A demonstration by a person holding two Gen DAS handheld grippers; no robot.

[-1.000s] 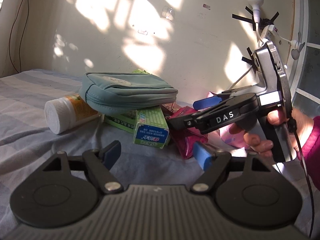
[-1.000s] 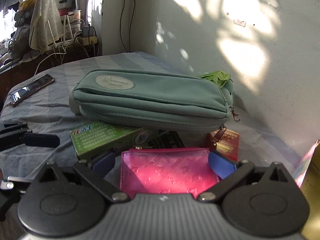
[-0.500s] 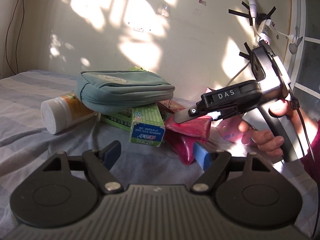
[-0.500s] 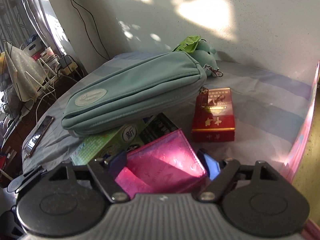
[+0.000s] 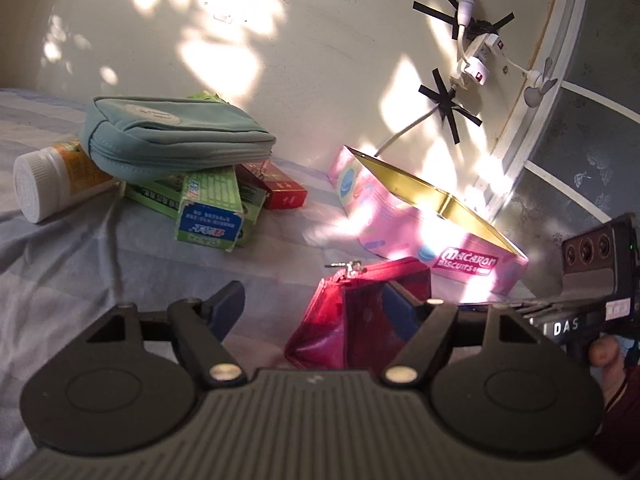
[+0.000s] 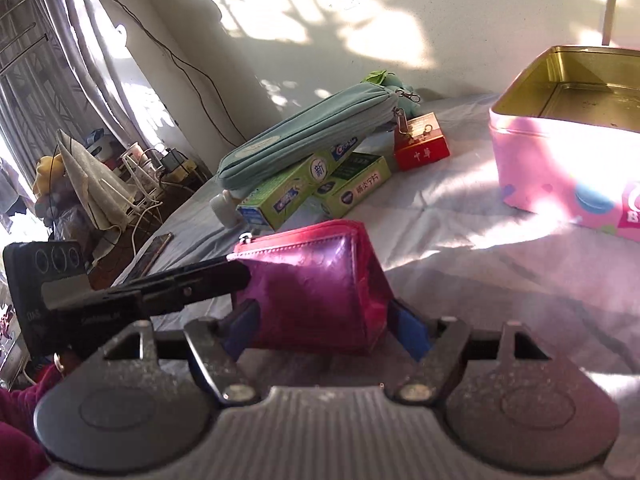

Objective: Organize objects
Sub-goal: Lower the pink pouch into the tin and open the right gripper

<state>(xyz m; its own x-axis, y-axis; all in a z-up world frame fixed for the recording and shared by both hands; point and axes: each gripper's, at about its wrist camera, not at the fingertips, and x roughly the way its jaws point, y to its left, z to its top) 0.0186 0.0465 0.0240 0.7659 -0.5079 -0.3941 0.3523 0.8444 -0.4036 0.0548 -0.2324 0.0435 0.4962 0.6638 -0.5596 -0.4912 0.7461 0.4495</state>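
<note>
My right gripper [image 6: 324,330] is clamped across the pink pouch [image 6: 316,284], though its jaws are easing apart. The open pink tin [image 6: 560,160] lies at two o'clock, nearer this hand. My left gripper [image 5: 316,308], closing, holds nothing.

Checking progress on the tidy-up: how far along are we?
Early. Done: nothing is in the pink tin yet; it looks empty. In hand: the right claw grips the pink pouch, carried clear of the pile; the left claw, closing, holds nothing. Left: teal pouch, green boxes, red pack and white bottle.
</note>
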